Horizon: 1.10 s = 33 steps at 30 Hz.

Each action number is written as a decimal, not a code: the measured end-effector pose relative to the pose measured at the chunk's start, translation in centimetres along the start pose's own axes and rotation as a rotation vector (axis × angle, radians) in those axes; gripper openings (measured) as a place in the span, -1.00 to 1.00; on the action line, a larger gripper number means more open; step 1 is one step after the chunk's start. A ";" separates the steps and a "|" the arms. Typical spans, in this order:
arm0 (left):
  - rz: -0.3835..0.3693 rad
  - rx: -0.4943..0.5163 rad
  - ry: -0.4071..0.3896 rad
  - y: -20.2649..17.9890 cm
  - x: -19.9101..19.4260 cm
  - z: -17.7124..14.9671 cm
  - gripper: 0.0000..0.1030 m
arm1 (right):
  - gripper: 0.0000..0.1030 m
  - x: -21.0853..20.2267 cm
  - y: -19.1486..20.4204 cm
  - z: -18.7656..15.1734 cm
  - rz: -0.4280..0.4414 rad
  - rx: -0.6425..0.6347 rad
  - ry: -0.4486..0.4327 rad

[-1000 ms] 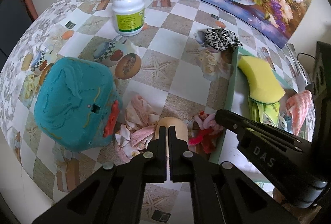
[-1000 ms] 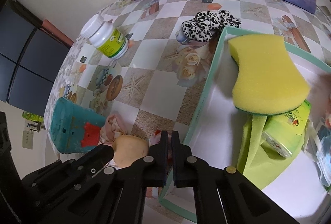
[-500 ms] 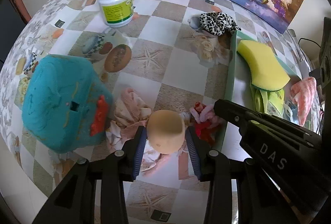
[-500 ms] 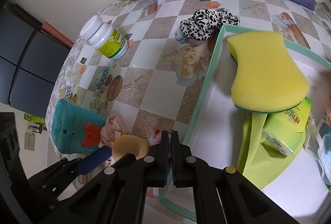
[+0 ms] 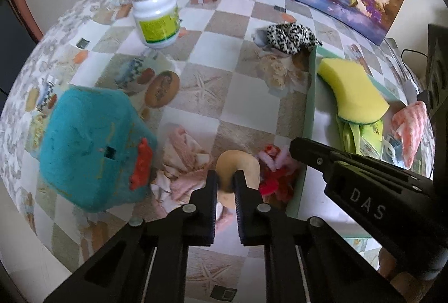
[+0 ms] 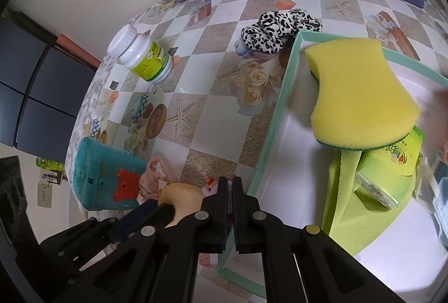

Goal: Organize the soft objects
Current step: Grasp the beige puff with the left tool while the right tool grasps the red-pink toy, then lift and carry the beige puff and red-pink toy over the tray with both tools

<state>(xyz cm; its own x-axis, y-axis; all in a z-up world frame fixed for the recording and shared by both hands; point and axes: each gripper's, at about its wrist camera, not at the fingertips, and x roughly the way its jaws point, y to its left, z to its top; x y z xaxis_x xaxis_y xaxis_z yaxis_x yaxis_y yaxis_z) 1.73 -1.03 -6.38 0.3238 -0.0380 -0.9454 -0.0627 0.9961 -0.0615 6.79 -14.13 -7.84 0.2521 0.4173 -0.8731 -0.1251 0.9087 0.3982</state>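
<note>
Your left gripper (image 5: 225, 182), spread wide half a second ago, now pinches the tan round foam puff (image 5: 238, 167) just ahead, so lift it rightward to the mint-green tray (image 5: 310, 95); your right gripper (image 6: 229, 200) idles clenched, empty.

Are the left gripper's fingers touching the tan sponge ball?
Touching. The left wrist view shows the left gripper pinching the tan sponge ball, both fingers pressed into its dented surface.

The table (image 5: 240, 112) wears a checkered, picture-printed cloth; on it stand a white pill bottle (image 5: 155, 20) and a teal plush block (image 5: 92, 149); a leopard-print scrunchie (image 5: 289, 34), pink cloth (image 5: 182, 157), red-pink fluffy thing (image 5: 275, 174) and teal-rimmed tray (image 5: 308, 112) lie there.
</note>
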 end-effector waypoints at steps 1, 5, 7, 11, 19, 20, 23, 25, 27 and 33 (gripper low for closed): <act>0.000 0.000 -0.004 0.0 -0.1 0.0 -0.77 | -0.90 0.0 0.0 0.0 0.000 0.002 0.001; 0.008 -0.001 -0.032 0.2 -0.8 0.2 -0.78 | -0.86 -0.2 0.1 0.0 0.000 0.003 0.006; 0.011 0.001 -0.057 0.3 -1.5 0.4 -0.78 | -0.87 -0.4 0.1 0.1 -0.002 0.005 0.000; 0.009 -0.007 -0.110 0.6 -2.9 1.0 -0.78 | -0.86 -1.6 -0.3 0.3 0.009 0.018 -0.034; -0.011 -0.061 -0.227 2.2 -5.9 3.0 -0.78 | -0.84 -2.8 0.4 0.6 -0.014 -0.010 -0.070; -0.013 -0.069 -0.239 2.4 -6.2 3.2 -0.78 | -0.80 -2.7 0.5 0.6 -0.019 -0.016 -0.068; -0.029 -0.102 -0.269 3.4 -6.9 3.7 -0.78 | -0.58 -2.2 1.3 0.5 -0.036 -0.057 -0.058; -0.036 -0.121 -0.282 4.1 -7.3 3.8 -0.78 | -0.58 -1.9 2.1 0.4 -0.063 -0.091 -0.057; -0.042 -0.138 -0.291 4.7 -7.5 3.9 -0.78 | -0.49 -1.5 2.6 0.4 -0.076 -0.113 -0.052; -0.072 -0.180 -0.295 6.3 -7.5 4.2 -0.78 | -0.06 0.5 4.1 0.1 -0.135 -0.183 -0.008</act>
<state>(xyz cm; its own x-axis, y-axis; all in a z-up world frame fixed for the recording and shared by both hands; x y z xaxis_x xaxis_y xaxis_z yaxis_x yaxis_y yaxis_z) 2.91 5.83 1.70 0.5902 -0.0568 -0.8052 -0.1872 0.9607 -0.2050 6.54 -10.22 -6.58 0.2863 0.2930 -0.9122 -0.2612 0.9399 0.2199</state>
